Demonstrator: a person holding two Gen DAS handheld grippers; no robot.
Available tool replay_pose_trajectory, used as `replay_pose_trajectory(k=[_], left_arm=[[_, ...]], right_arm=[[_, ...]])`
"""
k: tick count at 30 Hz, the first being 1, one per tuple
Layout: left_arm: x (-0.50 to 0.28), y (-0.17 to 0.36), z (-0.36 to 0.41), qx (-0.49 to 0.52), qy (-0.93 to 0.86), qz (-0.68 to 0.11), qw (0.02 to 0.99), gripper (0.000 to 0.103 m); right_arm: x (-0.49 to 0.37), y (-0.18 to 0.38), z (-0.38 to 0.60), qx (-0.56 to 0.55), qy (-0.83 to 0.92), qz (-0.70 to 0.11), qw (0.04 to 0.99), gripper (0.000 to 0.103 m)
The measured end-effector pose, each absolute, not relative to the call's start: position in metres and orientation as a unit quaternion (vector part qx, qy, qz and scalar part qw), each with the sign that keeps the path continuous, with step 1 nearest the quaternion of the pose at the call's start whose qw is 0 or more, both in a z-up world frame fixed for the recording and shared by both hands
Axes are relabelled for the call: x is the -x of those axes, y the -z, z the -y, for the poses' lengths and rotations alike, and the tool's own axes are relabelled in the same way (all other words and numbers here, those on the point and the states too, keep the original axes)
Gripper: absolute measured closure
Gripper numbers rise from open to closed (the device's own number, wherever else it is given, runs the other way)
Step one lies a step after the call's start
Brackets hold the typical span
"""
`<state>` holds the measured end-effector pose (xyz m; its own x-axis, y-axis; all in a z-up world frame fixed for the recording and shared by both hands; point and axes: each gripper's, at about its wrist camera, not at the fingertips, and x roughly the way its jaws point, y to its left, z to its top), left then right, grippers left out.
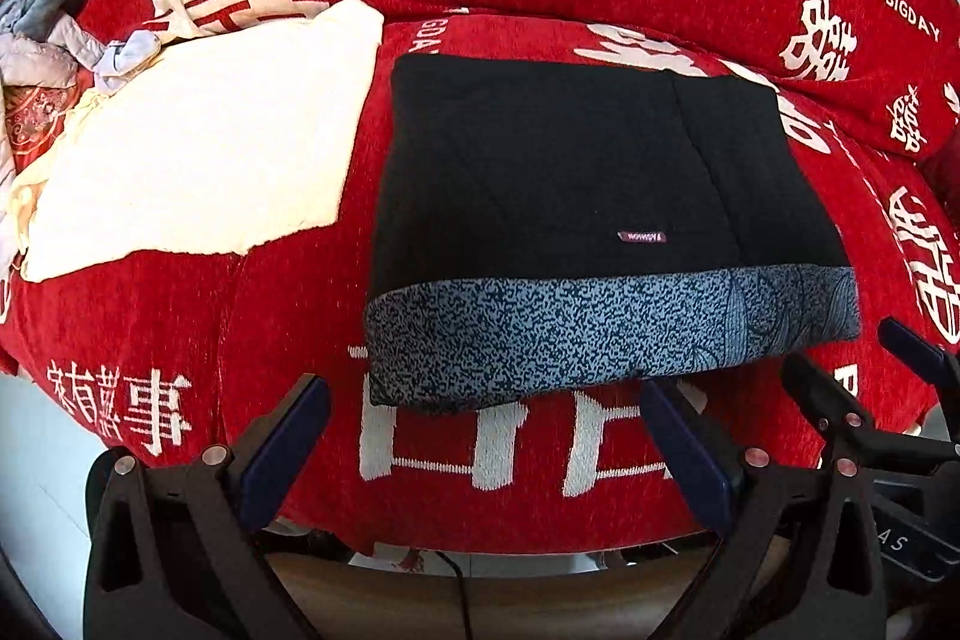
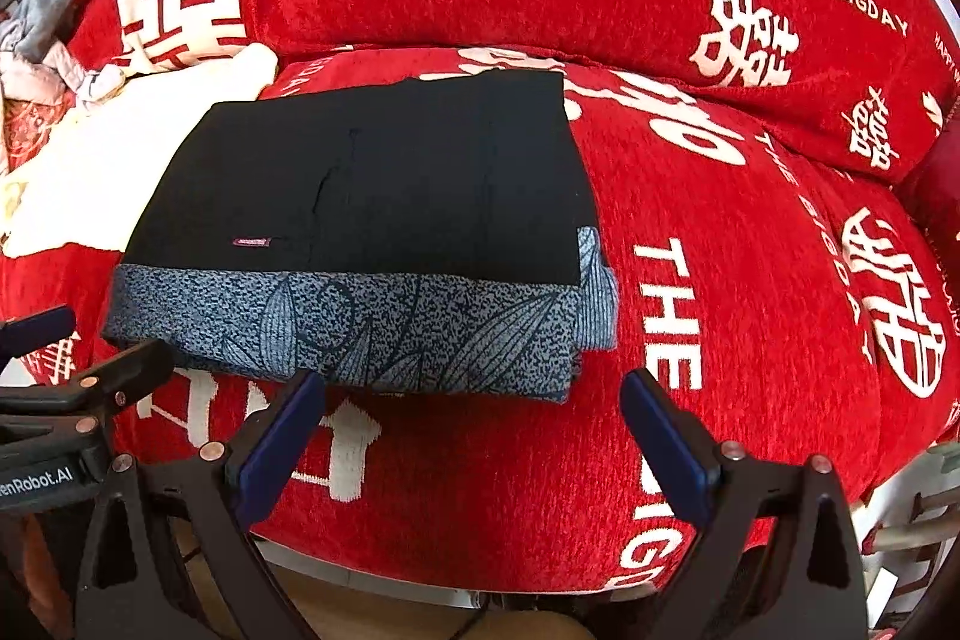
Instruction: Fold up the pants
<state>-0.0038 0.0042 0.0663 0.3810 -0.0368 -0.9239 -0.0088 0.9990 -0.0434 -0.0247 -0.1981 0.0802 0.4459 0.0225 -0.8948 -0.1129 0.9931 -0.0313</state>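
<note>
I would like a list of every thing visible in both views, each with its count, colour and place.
folded pants: one, black with a blue-speckled band, on the sofa seat, middle.
small label: one, purple, on the pants above the band.
cream cloth: one, on the seat left of the pants.
clothes heap: grey and pale pieces, count unclear, far left.
sofa cover: one, red with white characters and "THE BIGDAY".
left tongs: black, blue pads, open, before the pants.
right tongs: same, open, empty.

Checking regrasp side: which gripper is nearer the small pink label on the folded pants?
Left. The left gripper sits open just below the pink label; the right gripper is open off toward the pants' opposite end.
</note>
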Motion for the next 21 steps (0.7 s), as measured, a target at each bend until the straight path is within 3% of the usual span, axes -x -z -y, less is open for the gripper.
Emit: replay_pose_trajectory(k=[21], left_arm=[[0.016,-0.060,-0.012,0.021,0.000,-0.556,0.831,0.000]], right_arm=[[0.025,-0.080,0.204,0.045,-0.024,-0.530,0.846,0.003]])
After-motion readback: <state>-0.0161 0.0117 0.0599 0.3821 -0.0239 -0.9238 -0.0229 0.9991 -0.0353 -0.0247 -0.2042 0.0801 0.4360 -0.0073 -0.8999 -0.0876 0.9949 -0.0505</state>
